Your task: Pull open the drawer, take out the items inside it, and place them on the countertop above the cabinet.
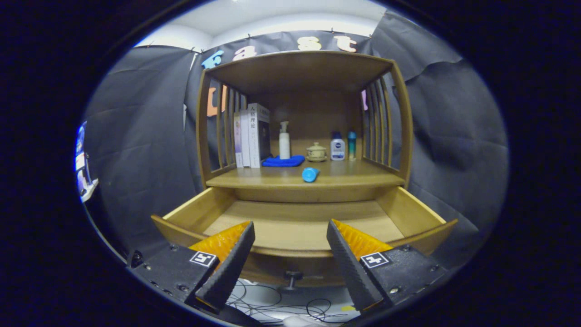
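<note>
The hand-held gripper (290, 254) is spread wide and holds nothing. The drawer (299, 222) is pulled out just ahead of the fingers, and the part that shows looks bare. Beyond it, a blue tube (310, 174) lies on the counter (363, 177), its round end facing the fingers. There is open room around the tube. The job looks almost done.

Smooth matt wooden cabinet (399, 136) and drawer (408, 211), soft blue cloth (283, 161), glossy plastic bottles (337, 149), glazed ceramic pot (316, 152), ribbed fingers (338, 254) of the spread gripper (290, 231)
</note>
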Demonstrator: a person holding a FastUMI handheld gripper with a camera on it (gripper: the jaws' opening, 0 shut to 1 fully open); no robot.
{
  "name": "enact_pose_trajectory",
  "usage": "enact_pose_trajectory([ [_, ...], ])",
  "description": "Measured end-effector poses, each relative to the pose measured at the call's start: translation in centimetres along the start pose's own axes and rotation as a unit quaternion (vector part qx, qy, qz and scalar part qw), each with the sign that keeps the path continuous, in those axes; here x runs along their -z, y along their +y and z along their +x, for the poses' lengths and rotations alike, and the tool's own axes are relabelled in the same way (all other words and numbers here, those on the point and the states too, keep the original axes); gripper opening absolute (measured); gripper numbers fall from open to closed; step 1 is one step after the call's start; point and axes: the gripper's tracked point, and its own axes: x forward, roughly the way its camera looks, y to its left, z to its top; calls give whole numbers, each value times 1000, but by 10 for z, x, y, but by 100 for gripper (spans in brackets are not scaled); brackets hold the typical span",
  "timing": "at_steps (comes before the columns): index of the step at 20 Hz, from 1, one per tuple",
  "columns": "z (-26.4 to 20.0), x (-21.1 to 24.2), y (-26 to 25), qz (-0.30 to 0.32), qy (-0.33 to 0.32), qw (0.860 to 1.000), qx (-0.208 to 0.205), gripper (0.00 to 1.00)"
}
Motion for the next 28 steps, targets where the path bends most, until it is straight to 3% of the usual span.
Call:
enact_pose_trajectory([
  [6,-11,11,-1,-20,-56,998,15,100],
  [11,-7,54,17,-9,-21,1000,-7,100],
  [14,1,65,10,-23,-11,1000,4,100],
  [19,9,61,-1,-28,-27,998,53,100],
  [21,16,57,0,-40,-26,997,53,99],
  [25,36,47,-5,-2,-41,998,37,98],
  [28,53,41,-6,-33,-57,997,47,98],
])
